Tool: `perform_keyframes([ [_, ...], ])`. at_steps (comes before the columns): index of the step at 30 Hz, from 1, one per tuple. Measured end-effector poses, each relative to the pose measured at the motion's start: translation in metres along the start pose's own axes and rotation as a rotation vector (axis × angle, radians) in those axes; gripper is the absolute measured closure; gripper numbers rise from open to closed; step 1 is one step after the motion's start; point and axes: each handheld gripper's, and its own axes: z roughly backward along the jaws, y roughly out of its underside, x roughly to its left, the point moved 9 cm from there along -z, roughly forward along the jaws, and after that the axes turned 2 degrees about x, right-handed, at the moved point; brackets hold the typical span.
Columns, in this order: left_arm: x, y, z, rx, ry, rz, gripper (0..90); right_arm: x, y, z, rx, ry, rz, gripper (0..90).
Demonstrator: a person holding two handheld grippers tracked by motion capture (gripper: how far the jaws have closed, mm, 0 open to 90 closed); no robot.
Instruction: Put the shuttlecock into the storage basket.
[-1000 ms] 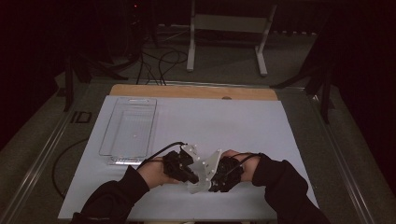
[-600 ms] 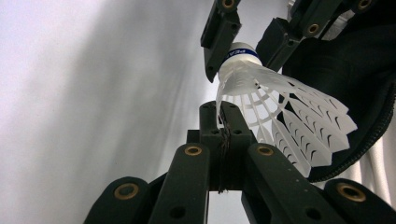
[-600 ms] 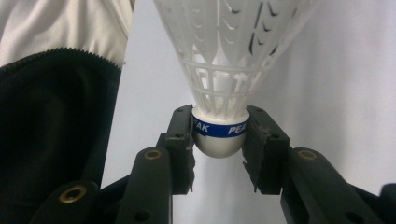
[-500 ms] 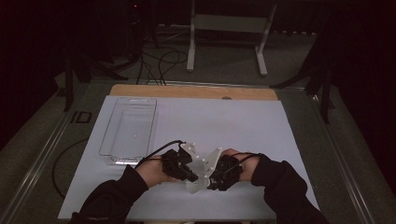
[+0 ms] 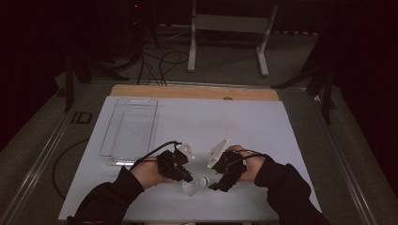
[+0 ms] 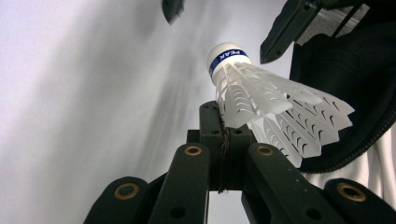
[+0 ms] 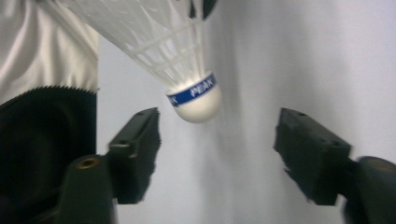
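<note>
A white feather shuttlecock with a blue band round its cork is held by its skirt in my left gripper, which is shut on the feathers. Its cork points toward my right gripper, which is open, with one finger on each side of the cork and not touching it. In the high view both grippers meet low over the front middle of the table: left gripper, right gripper, shuttlecock between them.
A clear plastic tray lies on the white mat at the left, behind my left hand. A wooden strip runs along the table's far edge. Cables and a metal stand are on the floor beyond.
Both hands have stayed almost in place at the front of the table. The two grippers have drawn slightly apart, with the shuttlecock still between them.
</note>
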Motion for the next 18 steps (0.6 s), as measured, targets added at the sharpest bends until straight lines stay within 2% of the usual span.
perform_keyframes([
  [3, 0.001, 0.003, 0.002, 0.007, -0.006, 0.004, 90.0, -0.001, 0.0, 0.0, -0.014, 0.0, -0.022, 23.8],
  [6, 0.003, 0.008, 0.006, 0.002, -0.015, 0.016, 90.0, -0.005, 0.003, 0.0, -0.045, -0.008, -0.069, 13.2],
  [7, 0.004, 0.009, 0.007, -0.003, -0.016, 0.021, 90.0, -0.005, 0.004, 0.0, -0.052, -0.016, -0.074, 12.9],
  [8, 0.004, 0.01, 0.009, 0.0, -0.018, 0.017, 90.0, -0.007, 0.005, 0.001, -0.06, 0.002, -0.073, 11.8],
  [10, 0.005, 0.012, 0.012, -0.005, -0.025, 0.018, 90.0, -0.008, 0.007, 0.001, -0.064, 0.0, -0.085, 9.5],
  [11, 0.006, 0.013, 0.013, -0.007, -0.027, 0.022, 90.0, -0.01, 0.009, 0.001, -0.063, 0.014, -0.087, 9.4],
  [14, 0.008, 0.016, 0.018, -0.018, -0.037, 0.031, 90.0, -0.015, 0.015, 0.002, -0.078, 0.045, -0.111, 9.0],
  [16, 0.01, 0.017, 0.022, -0.024, -0.041, 0.039, 90.0, -0.016, 0.018, 0.002, -0.094, 0.044, -0.14, 9.0],
  [18, 0.012, 0.018, 0.025, -0.035, -0.046, 0.049, 90.0, -0.018, 0.023, 0.002, -0.099, 0.055, -0.145, 9.0],
])
